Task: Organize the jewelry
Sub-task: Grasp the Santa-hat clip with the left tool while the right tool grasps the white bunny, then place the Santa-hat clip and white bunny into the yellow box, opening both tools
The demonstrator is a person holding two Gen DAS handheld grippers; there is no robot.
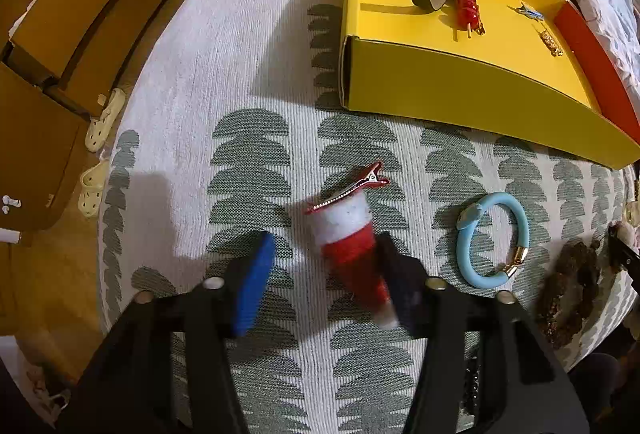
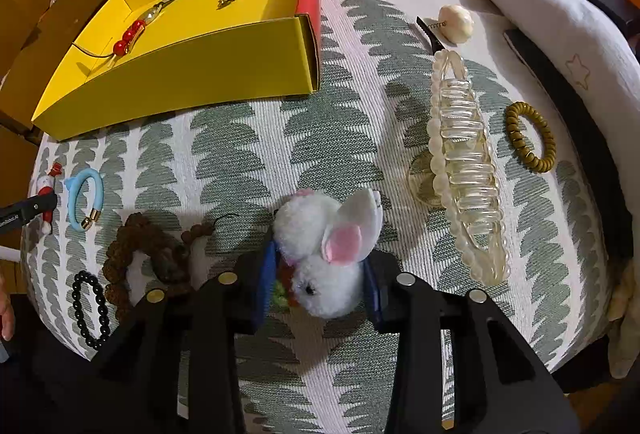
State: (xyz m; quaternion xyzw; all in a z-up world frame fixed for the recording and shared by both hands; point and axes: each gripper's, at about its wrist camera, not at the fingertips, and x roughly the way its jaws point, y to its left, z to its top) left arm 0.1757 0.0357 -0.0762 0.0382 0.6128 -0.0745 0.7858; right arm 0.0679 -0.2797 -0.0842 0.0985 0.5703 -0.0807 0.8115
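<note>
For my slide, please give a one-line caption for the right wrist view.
Right hand-held gripper closed on a white pompom bunny hair clip above the patterned cushion, with the yellow box beyond.

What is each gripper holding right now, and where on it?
Left gripper is open around the santa hat clip, not gripping. Right gripper pinches the white bunny hair clip at its pompom body.

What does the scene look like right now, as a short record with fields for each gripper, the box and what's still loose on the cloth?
left gripper: open, Santa hat hair clip between its fingers
right gripper: shut on white bunny pom-pom clip
yellow box: open, already holding several small pieces
loose on cloth: blue bracelet, brown bead bracelet, black bead bracelet, clear hair claw, mustard coil hair tie
</note>
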